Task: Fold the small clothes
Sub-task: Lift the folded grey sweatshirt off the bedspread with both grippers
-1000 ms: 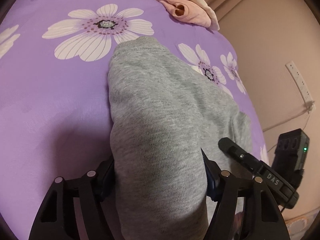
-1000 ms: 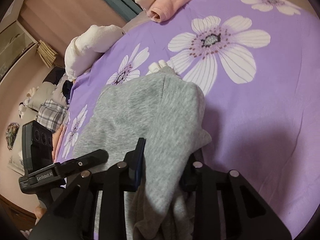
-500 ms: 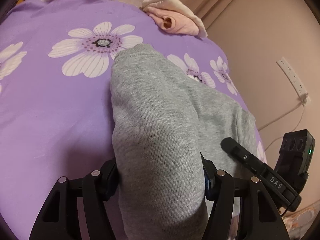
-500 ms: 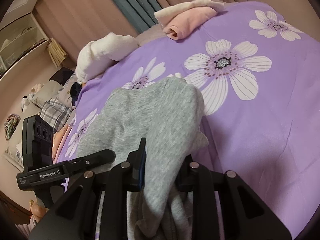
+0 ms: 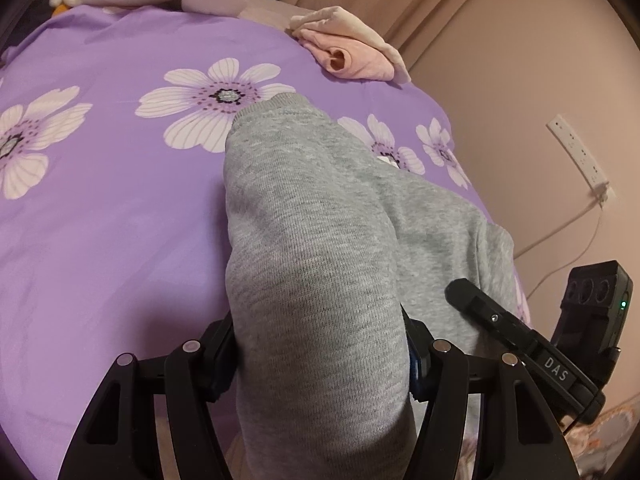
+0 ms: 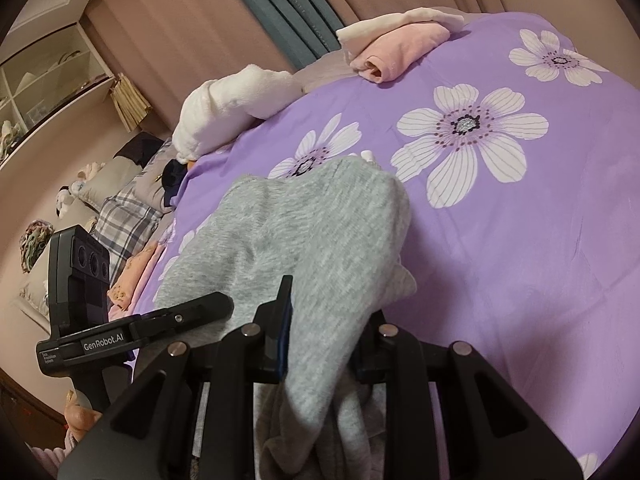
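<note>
Between both claws: grey garment [image 5: 320, 264], left claw [image 5: 320, 344] and right claw [image 6: 324, 332] each clenched on it, above purple bedspread [image 5: 100, 240].

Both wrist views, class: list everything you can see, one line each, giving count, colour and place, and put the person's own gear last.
grey garment: one, heather grey, draped from both grippers onto the bed
bedspread: one, purple with white flowers, covering the bed
folded clothes: one small pile, pink and cream, far edge of the bed
plush blanket: one, white, rolled near the head of the bed
plaid pillow: one, grey check, left of the bed in the right wrist view
power strip: one, white, on the wall, cable hanging
curtain: one, teal, behind the bed
shelf unit: one, cream, far left
left gripper: one, black, jaws shut on the grey garment
right gripper: one, black, jaws shut on the grey garment
</note>
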`<action>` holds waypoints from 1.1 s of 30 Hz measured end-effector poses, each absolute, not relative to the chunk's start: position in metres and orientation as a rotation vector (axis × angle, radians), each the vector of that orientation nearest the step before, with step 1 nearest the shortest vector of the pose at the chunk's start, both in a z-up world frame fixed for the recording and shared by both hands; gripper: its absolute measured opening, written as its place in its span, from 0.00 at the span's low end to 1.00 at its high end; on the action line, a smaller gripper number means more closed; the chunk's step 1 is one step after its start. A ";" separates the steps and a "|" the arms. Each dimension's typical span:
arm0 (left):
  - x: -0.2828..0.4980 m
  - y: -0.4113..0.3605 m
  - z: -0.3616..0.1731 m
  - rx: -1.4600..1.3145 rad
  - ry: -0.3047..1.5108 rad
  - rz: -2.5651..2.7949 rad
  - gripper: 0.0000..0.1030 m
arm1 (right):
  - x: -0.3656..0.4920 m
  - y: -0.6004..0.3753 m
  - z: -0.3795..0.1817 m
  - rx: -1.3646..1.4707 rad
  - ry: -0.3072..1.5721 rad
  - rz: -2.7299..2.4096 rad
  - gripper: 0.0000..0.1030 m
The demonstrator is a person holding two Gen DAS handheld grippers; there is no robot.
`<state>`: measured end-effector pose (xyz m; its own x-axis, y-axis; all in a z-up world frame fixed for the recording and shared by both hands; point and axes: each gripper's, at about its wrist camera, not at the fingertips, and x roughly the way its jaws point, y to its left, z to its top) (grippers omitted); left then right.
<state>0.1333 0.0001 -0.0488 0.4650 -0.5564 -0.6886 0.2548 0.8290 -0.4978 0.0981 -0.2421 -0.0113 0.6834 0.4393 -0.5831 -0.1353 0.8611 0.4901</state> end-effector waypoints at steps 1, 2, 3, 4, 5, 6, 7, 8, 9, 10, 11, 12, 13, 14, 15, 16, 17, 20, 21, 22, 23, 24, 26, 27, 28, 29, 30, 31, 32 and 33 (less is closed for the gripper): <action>0.130 0.003 -0.049 -0.350 0.968 -0.508 0.62 | 0.095 -0.239 -0.010 0.428 0.755 0.336 0.23; 0.129 0.004 -0.048 -0.352 0.969 -0.506 0.62 | 0.092 -0.236 -0.009 0.421 0.756 0.339 0.23; 0.126 0.007 -0.048 -0.354 0.969 -0.504 0.62 | 0.090 -0.232 -0.008 0.411 0.756 0.342 0.23; 0.123 0.009 -0.047 -0.356 0.968 -0.502 0.62 | 0.088 -0.230 -0.007 0.405 0.756 0.344 0.23; 0.119 0.012 -0.046 -0.357 0.963 -0.496 0.62 | 0.086 -0.227 -0.005 0.399 0.754 0.348 0.23; 0.116 0.013 -0.045 -0.354 0.958 -0.492 0.62 | 0.083 -0.225 -0.005 0.396 0.753 0.352 0.23; 0.113 0.015 -0.044 -0.351 0.953 -0.488 0.62 | 0.081 -0.222 -0.003 0.393 0.751 0.357 0.23; 0.110 0.017 -0.043 -0.349 0.947 -0.484 0.62 | 0.079 -0.220 -0.002 0.390 0.749 0.362 0.23; 0.106 0.020 -0.041 -0.347 0.943 -0.480 0.62 | 0.077 -0.217 -0.001 0.389 0.747 0.367 0.23; 0.105 0.022 -0.041 -0.345 0.941 -0.477 0.62 | 0.075 -0.215 -0.001 0.388 0.746 0.371 0.23; 0.103 0.025 -0.040 -0.346 0.939 -0.474 0.62 | 0.073 -0.213 0.000 0.383 0.746 0.376 0.23; 0.100 0.027 -0.039 -0.346 0.937 -0.471 0.62 | 0.072 -0.210 0.001 0.378 0.745 0.379 0.23; 0.098 0.030 -0.038 -0.346 0.935 -0.467 0.62 | 0.070 -0.208 0.001 0.376 0.745 0.382 0.23; 0.096 0.032 -0.038 -0.348 0.931 -0.464 0.62 | 0.069 -0.206 0.002 0.373 0.744 0.387 0.23; 0.095 0.034 -0.037 -0.349 0.929 -0.462 0.62 | 0.068 -0.204 0.003 0.371 0.743 0.390 0.23; 0.094 0.035 -0.036 -0.349 0.926 -0.460 0.62 | 0.067 -0.202 0.004 0.368 0.742 0.394 0.23; 0.092 0.037 -0.036 -0.351 0.924 -0.458 0.62 | 0.066 -0.200 0.005 0.364 0.742 0.398 0.23; 0.086 0.043 -0.035 -0.360 0.920 -0.454 0.62 | 0.063 -0.195 0.007 0.353 0.741 0.407 0.23; 0.085 0.044 -0.035 -0.362 0.919 -0.453 0.62 | 0.062 -0.193 0.008 0.351 0.741 0.410 0.23; 0.084 0.045 -0.035 -0.363 0.917 -0.452 0.62 | 0.060 -0.191 0.009 0.348 0.740 0.411 0.23; 0.084 0.047 -0.034 -0.363 0.916 -0.450 0.62 | 0.059 -0.189 0.010 0.344 0.739 0.413 0.23; 0.081 0.047 -0.034 -0.364 0.913 -0.447 0.62 | 0.058 -0.187 0.011 0.340 0.738 0.416 0.23; 0.078 0.051 -0.034 -0.367 0.910 -0.445 0.62 | 0.056 -0.184 0.012 0.335 0.738 0.422 0.23; 0.076 0.054 -0.033 -0.368 0.908 -0.443 0.62 | 0.055 -0.182 0.012 0.332 0.737 0.425 0.23; 0.075 0.056 -0.033 -0.370 0.906 -0.441 0.62 | 0.054 -0.180 0.013 0.328 0.737 0.428 0.23; 0.073 0.057 -0.033 -0.371 0.905 -0.439 0.62 | 0.053 -0.178 0.014 0.326 0.736 0.430 0.23; 0.071 0.059 -0.032 -0.371 0.902 -0.435 0.62 | 0.053 -0.176 0.014 0.323 0.736 0.433 0.23; 0.070 0.061 -0.032 -0.372 0.899 -0.432 0.62 | 0.052 -0.173 0.015 0.319 0.736 0.437 0.23; 0.068 0.064 -0.032 -0.373 0.896 -0.430 0.62 | 0.052 -0.172 0.015 0.316 0.736 0.440 0.23; 0.067 0.065 -0.031 -0.373 0.894 -0.427 0.62 | 0.052 -0.169 0.016 0.313 0.735 0.443 0.23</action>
<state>0.0669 0.0655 -0.0313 0.5537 -0.5033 -0.6634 0.1995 0.8537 -0.4810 0.0519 -0.1691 0.0160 0.6565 0.4912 -0.5725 -0.2768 0.8628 0.4229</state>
